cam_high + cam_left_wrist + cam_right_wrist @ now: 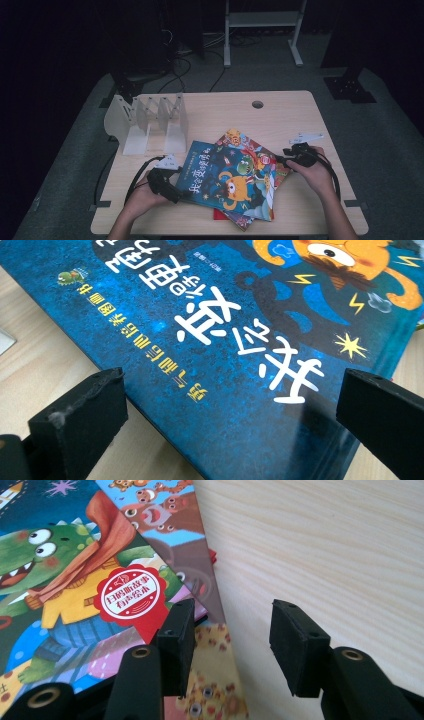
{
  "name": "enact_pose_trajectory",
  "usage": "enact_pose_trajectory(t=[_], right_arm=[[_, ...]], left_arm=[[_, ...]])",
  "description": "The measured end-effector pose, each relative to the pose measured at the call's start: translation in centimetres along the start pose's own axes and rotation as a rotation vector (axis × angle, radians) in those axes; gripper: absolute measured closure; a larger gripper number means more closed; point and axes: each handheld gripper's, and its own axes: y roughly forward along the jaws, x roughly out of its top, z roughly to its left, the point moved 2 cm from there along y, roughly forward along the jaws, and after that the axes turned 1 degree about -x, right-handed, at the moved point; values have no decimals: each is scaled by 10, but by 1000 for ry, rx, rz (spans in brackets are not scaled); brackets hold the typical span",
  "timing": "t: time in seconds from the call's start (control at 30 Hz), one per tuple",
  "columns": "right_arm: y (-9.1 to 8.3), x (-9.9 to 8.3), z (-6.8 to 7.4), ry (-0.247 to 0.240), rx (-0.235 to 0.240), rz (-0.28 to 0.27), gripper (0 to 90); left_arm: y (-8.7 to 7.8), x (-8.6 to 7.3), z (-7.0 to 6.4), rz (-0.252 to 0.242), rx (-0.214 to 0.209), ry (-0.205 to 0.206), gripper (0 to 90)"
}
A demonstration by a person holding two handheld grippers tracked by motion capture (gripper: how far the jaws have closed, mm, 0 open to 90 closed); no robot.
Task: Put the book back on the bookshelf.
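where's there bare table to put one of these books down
Bare wood lies on the light wooden table between the white slotted book rack and the round cable hole, and along the far right side. The near middle is crowded: the blue picture book tops a fanned pile, with the left gripper and right gripper at its edges.

High view: fixed cam above the person's side, looking fwd and down over the whole bench (pixel 300 107) — far off, floor beyond it too. Left gripper view: rides the left tool (pixel 225 405), very close and low, facing across the blue book (pixel 210 340) cover. Right gripper view: rides the right tool (pixel 232 640), equally close, angled down at the book pile's edge w/ bare bench beside. Shared — blue book (pixel 225 180) appears in high and left gripper views; the pile in high and right gripper views.
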Motion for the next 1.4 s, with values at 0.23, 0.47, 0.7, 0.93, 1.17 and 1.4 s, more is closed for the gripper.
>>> enact_pose_trajectory(t=[0.23,0.47,0.7,0.93,1.17,1.4], right_arm=[[10,8,-2,16,-5,-14,498],[8,10,7,60,92,-48,455],[14,11,14,58,149,-50,445],[16,11,16,58,161,-56,432],[21,14,29,31,213,-65,430],[23,16,42,8,231,-63,428]], left_arm=[[-2,-3,-1,1,-7,-13,0],[-3,-3,5,-10,21,-24,0],[-8,-5,10,-28,39,-44,0],[-14,-8,15,-40,47,-63,0],[-17,-12,20,-40,63,-84,0],[-20,-20,23,-26,72,-109,0]])
